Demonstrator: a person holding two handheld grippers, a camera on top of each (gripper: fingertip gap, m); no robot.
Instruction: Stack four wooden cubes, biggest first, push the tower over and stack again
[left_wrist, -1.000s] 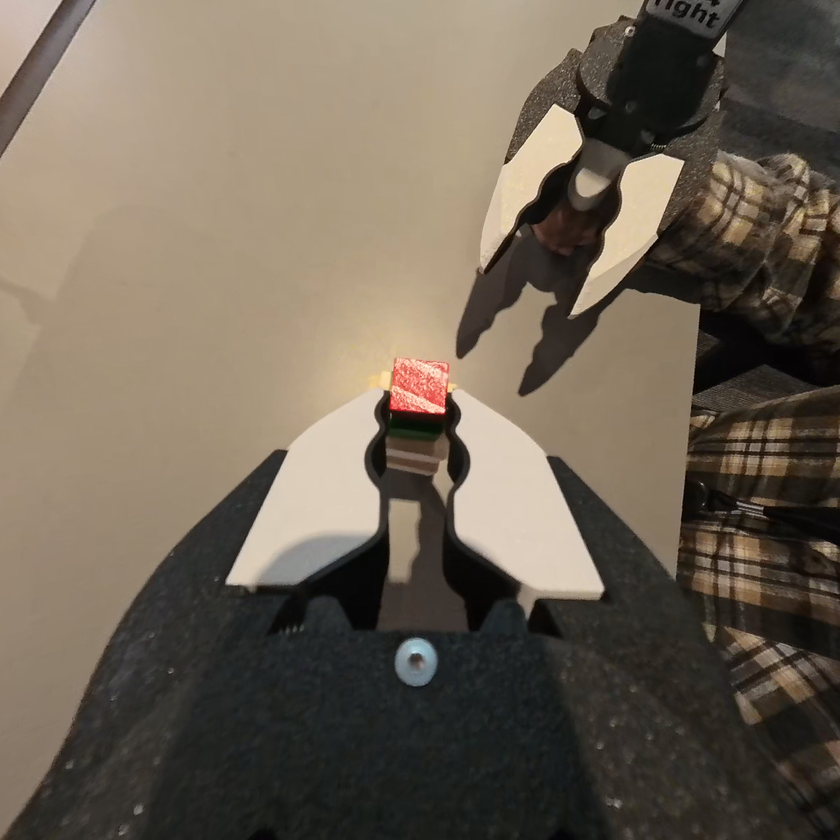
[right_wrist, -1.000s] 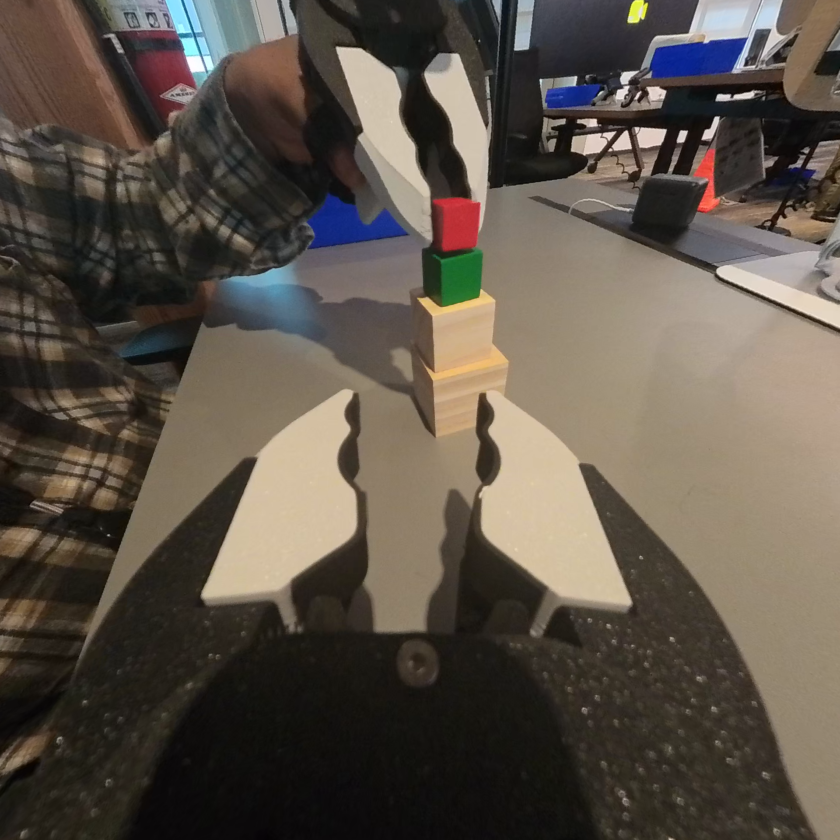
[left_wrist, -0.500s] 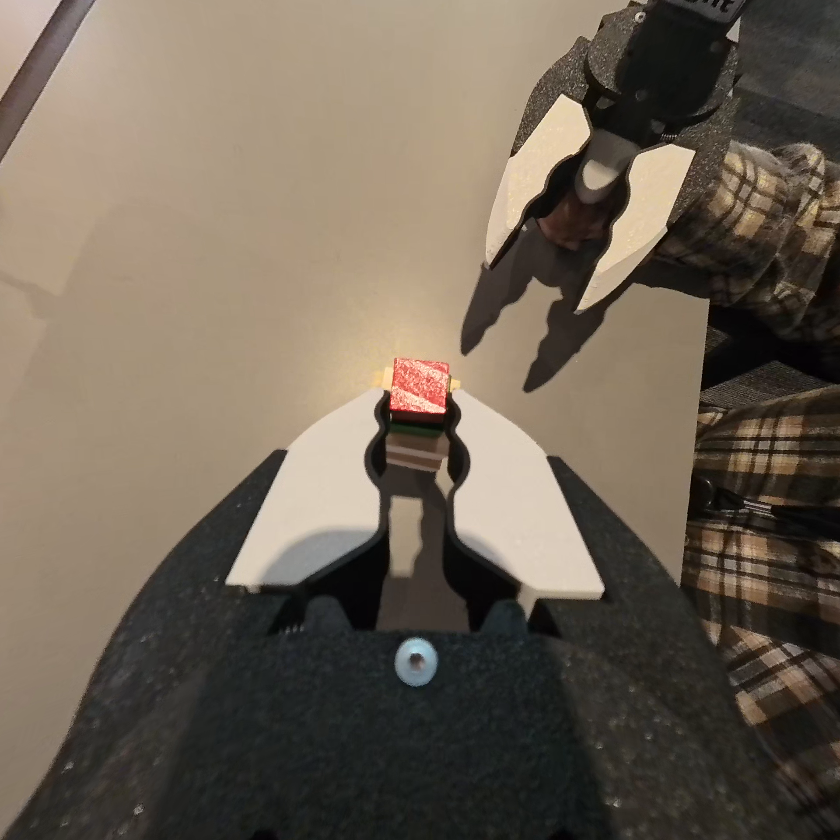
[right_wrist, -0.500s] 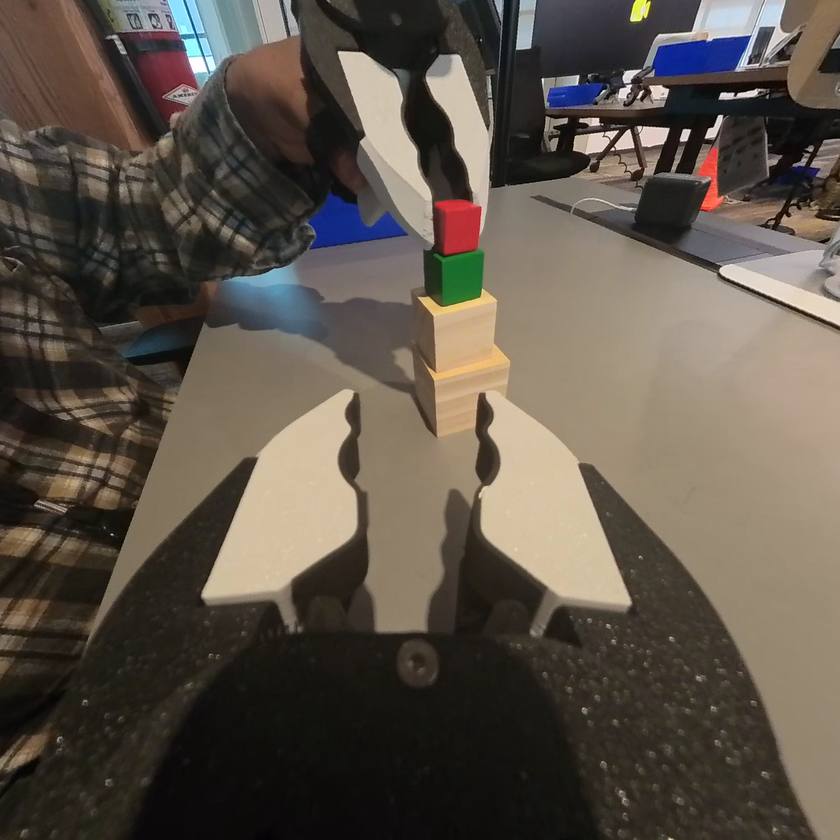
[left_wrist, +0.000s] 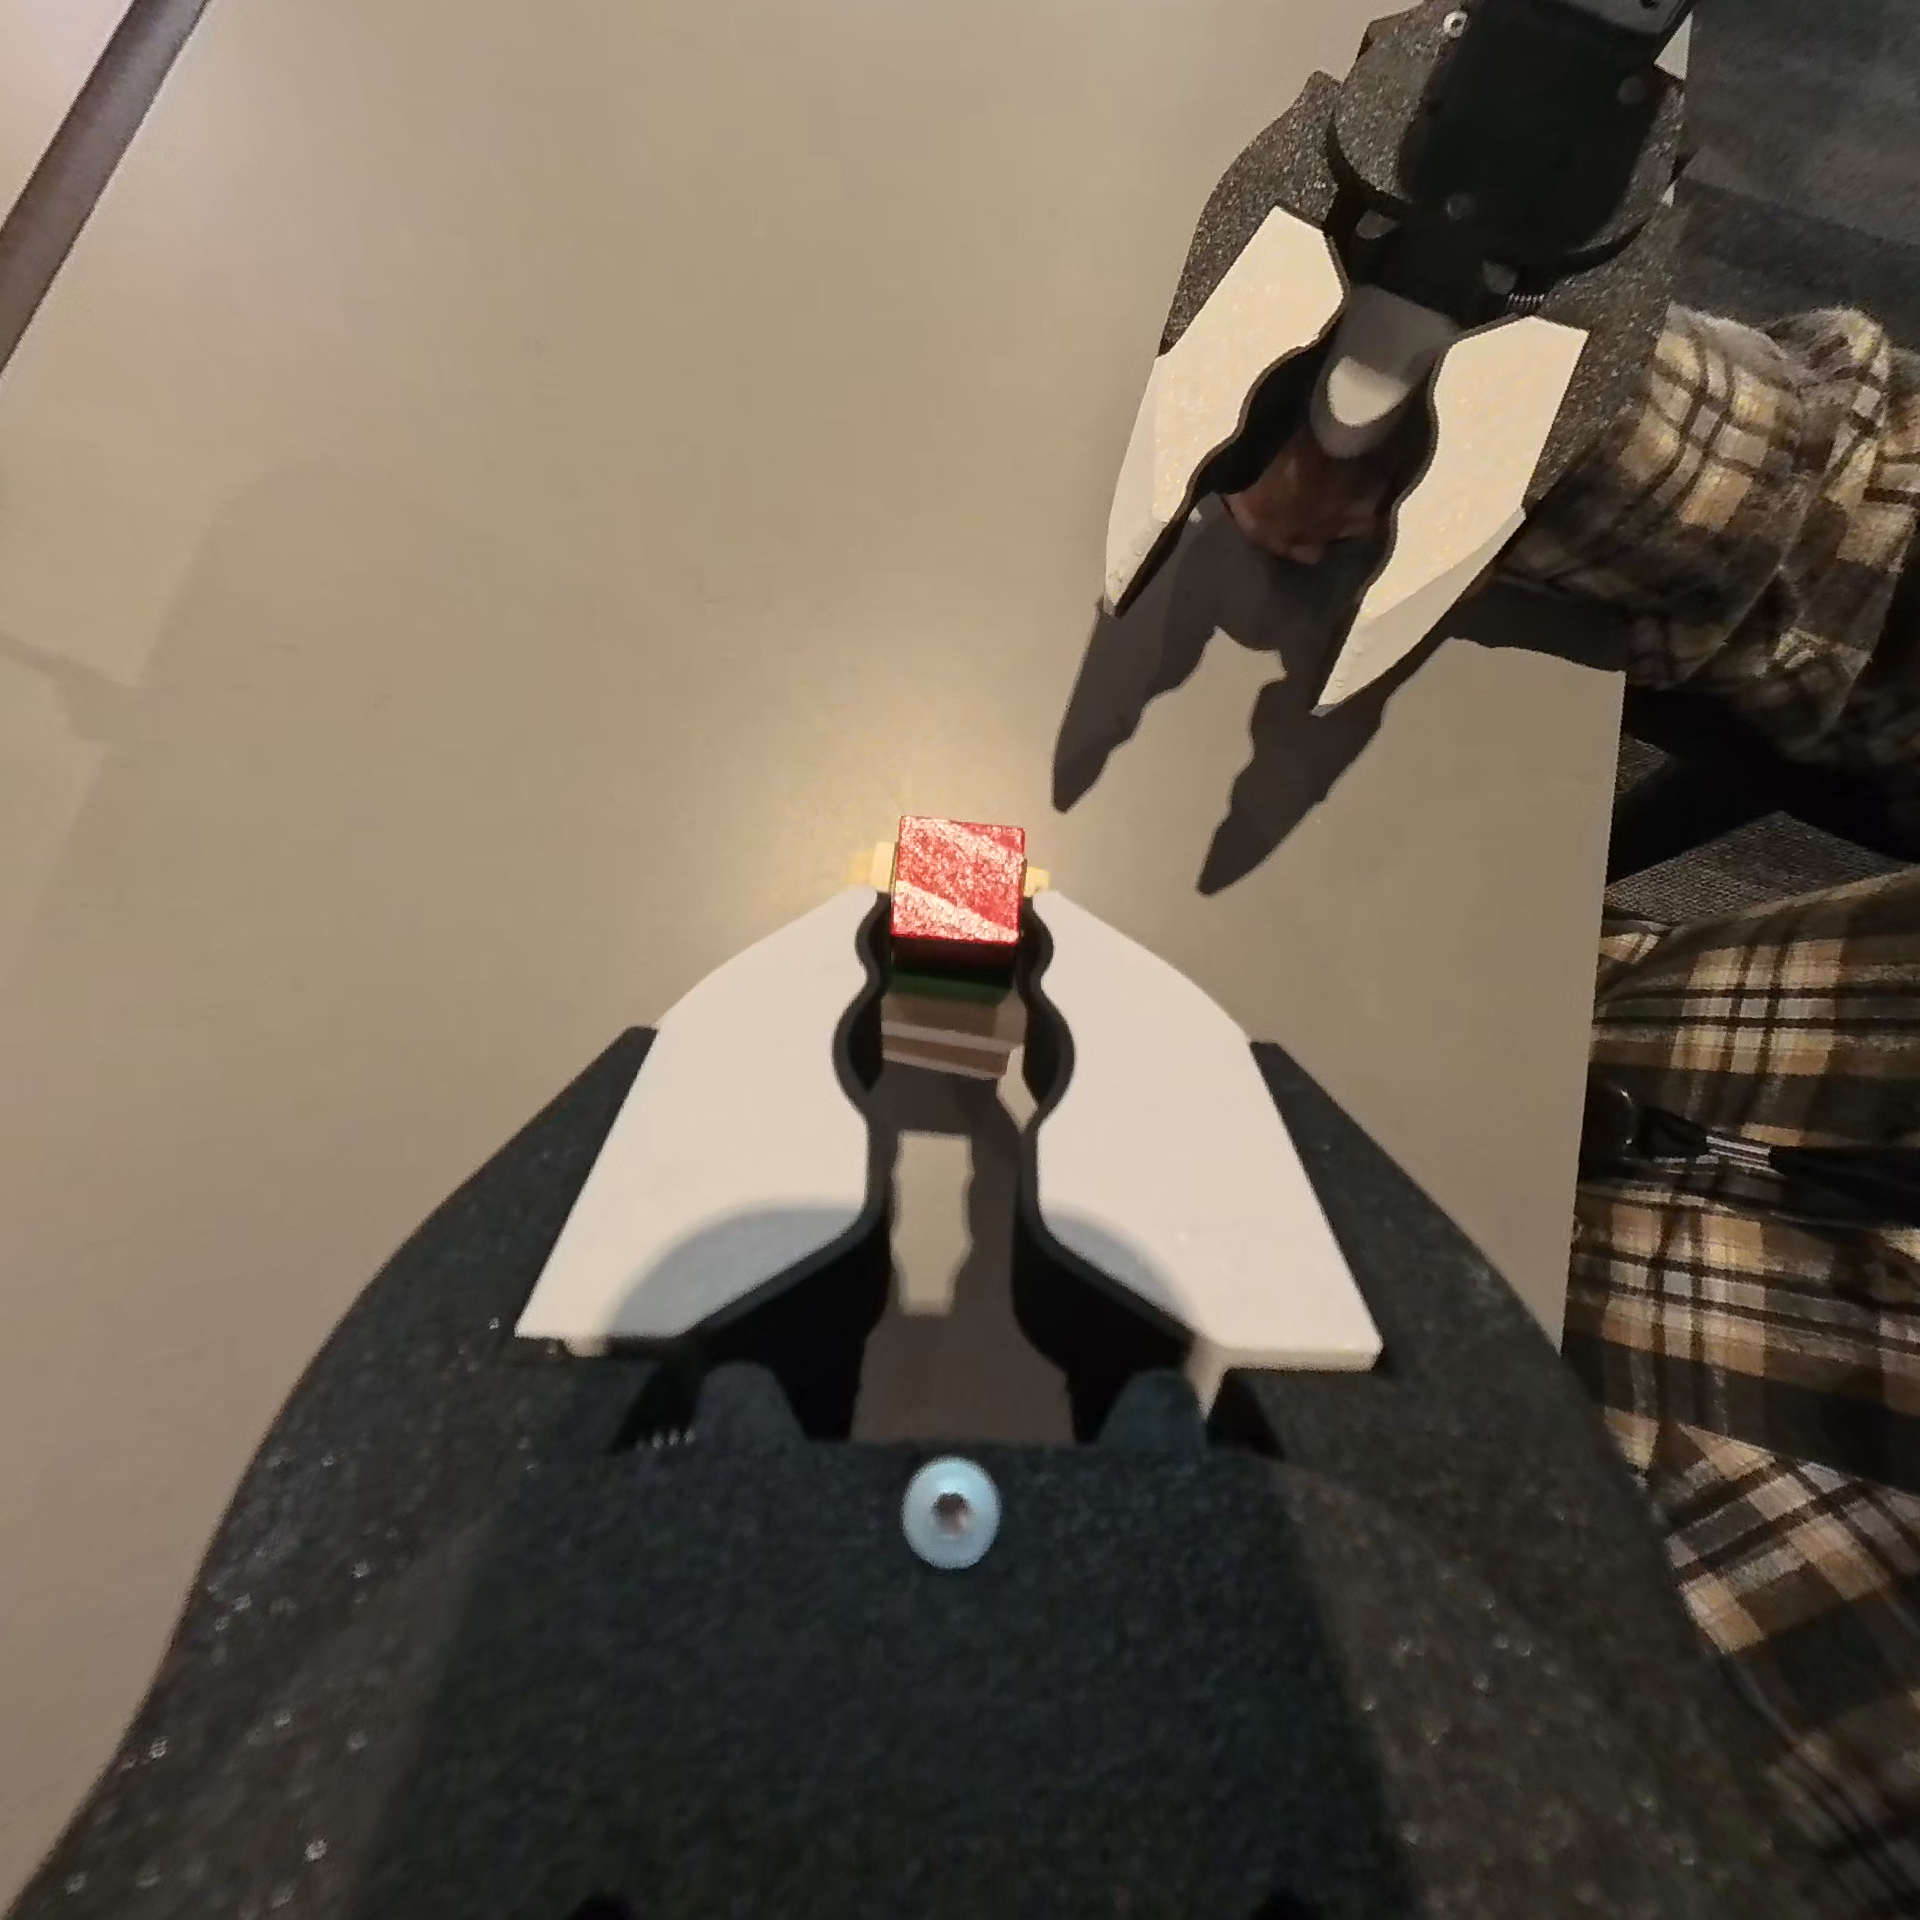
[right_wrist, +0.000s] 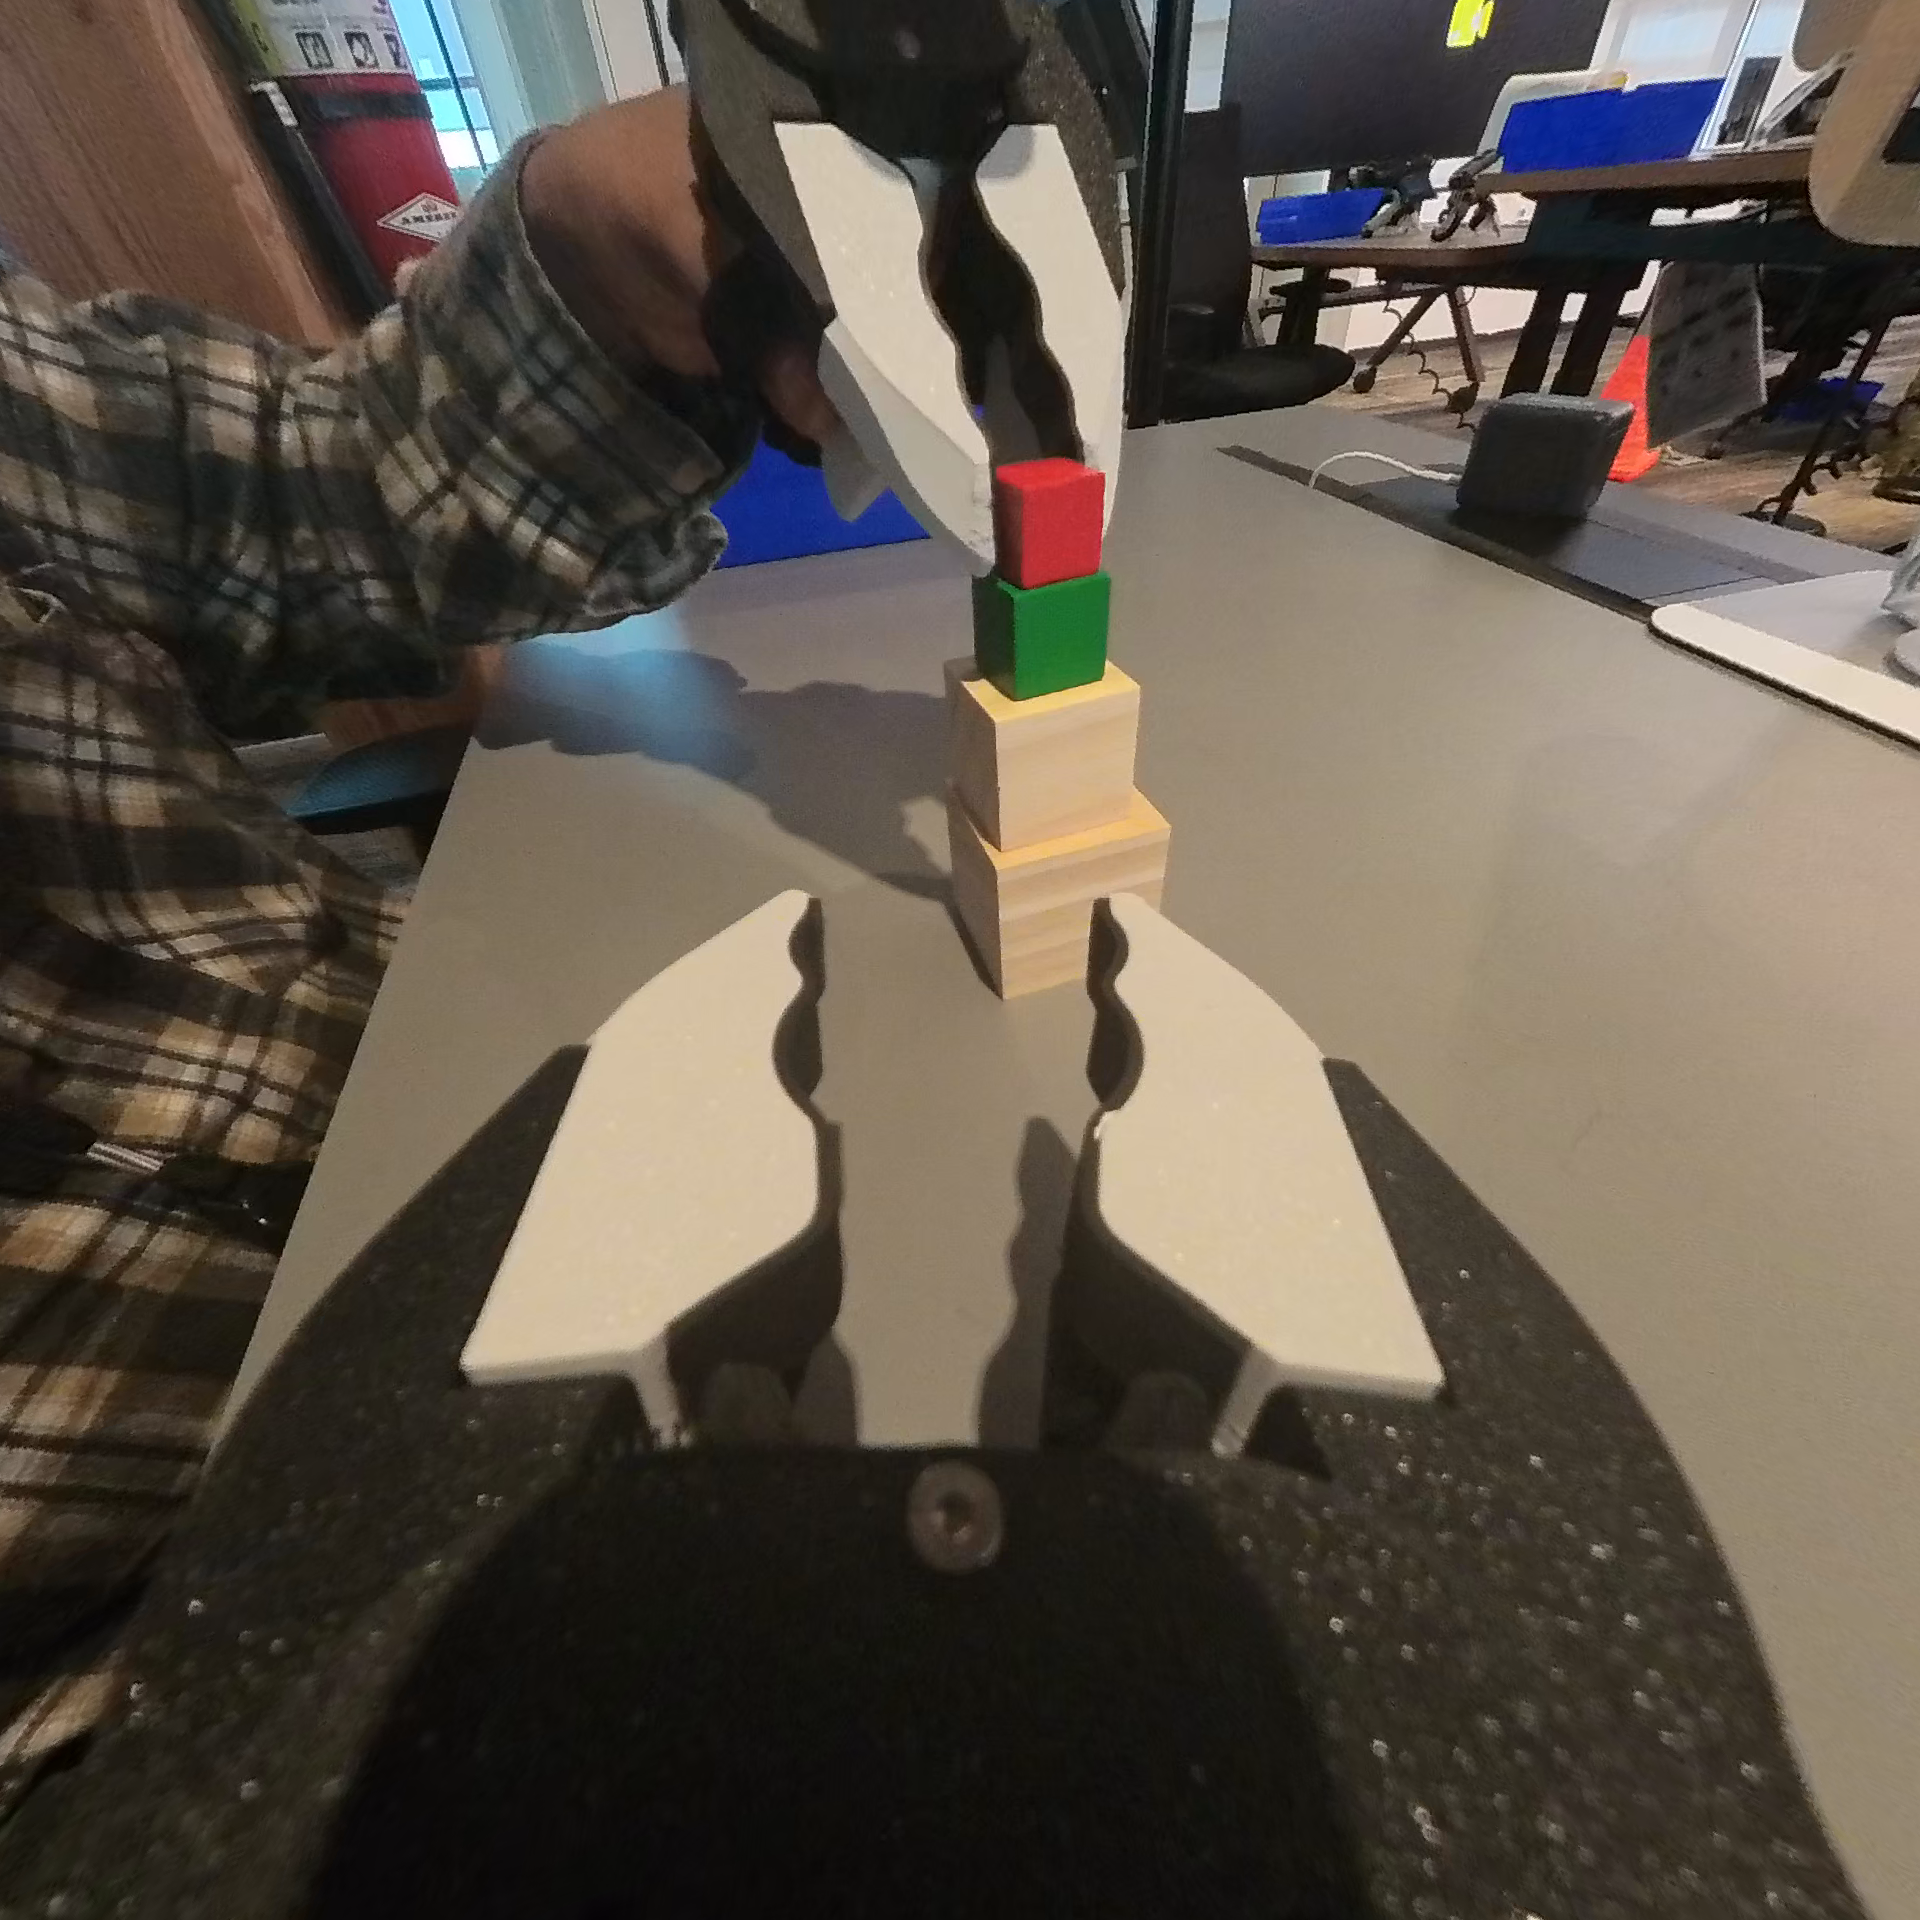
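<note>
A tower of four cubes stands on the grey table (right_wrist: 1455, 831): a large plain wooden cube (right_wrist: 1039, 894), a smaller plain one (right_wrist: 1044, 753), a green cube (right_wrist: 1042, 634) and a red cube (right_wrist: 1049, 520) on top. My left gripper (right_wrist: 1039, 520) comes down from above and is shut on the red cube (left_wrist: 958, 881), which rests on the green one. In the left wrist view my left gripper (left_wrist: 956, 909) flanks the red cube and only slivers of the lower cubes show. My right gripper (right_wrist: 956, 904) is open and empty, low in front of the tower's base, and also shows in the left wrist view (left_wrist: 1226, 655).
A person's plaid sleeve (right_wrist: 416, 468) reaches in from the left, along the table's left edge. A dark grey box (right_wrist: 1543, 468) with a white cable sits at the far right, and a white pad (right_wrist: 1787, 665) lies at the right edge. Office desks stand beyond.
My right gripper has drawn back a little from the tower. My left gripper still holds the red cube on the green one; the tower has not moved.
</note>
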